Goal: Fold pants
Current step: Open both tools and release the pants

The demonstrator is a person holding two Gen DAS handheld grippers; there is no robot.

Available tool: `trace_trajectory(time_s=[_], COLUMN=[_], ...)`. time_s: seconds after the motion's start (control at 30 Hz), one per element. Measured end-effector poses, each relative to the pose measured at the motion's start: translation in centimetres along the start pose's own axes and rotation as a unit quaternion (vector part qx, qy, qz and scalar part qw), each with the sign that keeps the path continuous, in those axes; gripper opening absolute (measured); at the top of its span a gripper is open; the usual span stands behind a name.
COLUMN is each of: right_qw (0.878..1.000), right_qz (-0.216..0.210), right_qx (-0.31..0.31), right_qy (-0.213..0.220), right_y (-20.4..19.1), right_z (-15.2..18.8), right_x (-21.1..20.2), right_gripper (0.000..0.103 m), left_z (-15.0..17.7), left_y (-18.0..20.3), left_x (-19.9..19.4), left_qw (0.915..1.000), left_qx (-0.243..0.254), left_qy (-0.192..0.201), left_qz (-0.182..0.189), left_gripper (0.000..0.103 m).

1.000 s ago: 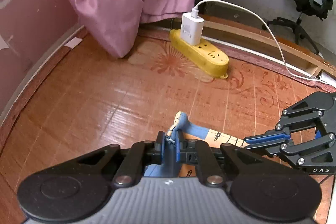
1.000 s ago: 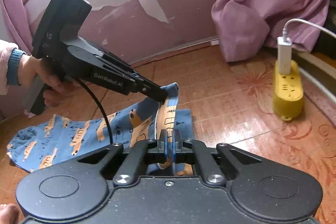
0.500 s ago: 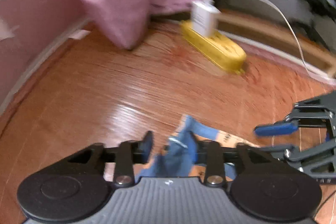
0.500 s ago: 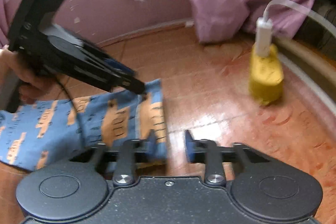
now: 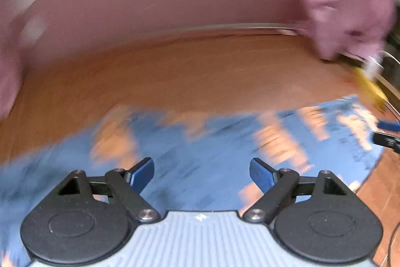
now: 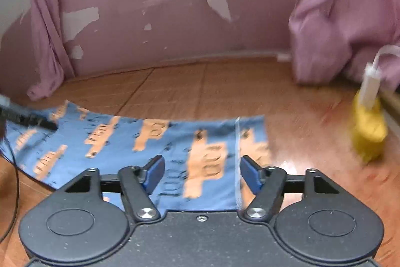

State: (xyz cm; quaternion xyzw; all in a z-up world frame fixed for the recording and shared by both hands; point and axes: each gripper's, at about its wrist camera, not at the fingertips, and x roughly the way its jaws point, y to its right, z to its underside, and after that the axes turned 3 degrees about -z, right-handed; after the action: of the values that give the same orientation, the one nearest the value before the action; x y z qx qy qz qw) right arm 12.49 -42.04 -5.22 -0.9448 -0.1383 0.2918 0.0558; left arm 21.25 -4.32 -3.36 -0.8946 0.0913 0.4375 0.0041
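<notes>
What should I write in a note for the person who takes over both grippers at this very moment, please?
Left gripper: open, holds nothing, above the blue pants; its view is blurred.
Right gripper: open, holds nothing, over the end of the pants near the yellow power strip.
Pants: spread in one long strip on the wooden floor, along the pink wall, apart from the power strip.
Done: the pants lie flat and are released. Whether they are already doubled lengthwise, I cannot tell.
Left: grip one end, bring it over to the other end, and press flat. Keep clear of the power strip and its white charger.
</notes>
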Motion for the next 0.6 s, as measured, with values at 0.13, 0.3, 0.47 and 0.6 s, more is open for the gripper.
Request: trace_trajectory(time_s=[0.13, 0.3, 0.47, 0.6], right_qw=[0.998, 0.995, 0.997, 0.997], right_qz=[0.045, 0.082, 0.071, -0.009], right_qx=[-0.007, -0.019, 0.002, -0.065], right_qy=[-0.039, -0.049, -0.031, -0.037], right_y=[-0.1, -1.4, -3.9, -8.0], right_z=[0.6, 0.7, -0.9, -6.2], right_x=[1.3, 1.6, 0.3, 4.5], right_gripper=[0.064, 0.06, 0.08, 0.081], left_z=[3.2, 6.0, 6.2, 2.0], left_y=[-6.3, -9.7, -10.9, -10.9], left_x=[-1.2, -3.5, -6.5, -6.4], left_qw=[0.9977, 0.9975, 0.998, 0.9976], left_qx=[-0.061, -0.058, -0.056, -0.039], left_qy=[0.01, 0.02, 0.023, 0.057], left_qz=[-0.028, -0.035, -0.017, -0.006], left_gripper=[0.088, 0.089, 0.091, 0.091])
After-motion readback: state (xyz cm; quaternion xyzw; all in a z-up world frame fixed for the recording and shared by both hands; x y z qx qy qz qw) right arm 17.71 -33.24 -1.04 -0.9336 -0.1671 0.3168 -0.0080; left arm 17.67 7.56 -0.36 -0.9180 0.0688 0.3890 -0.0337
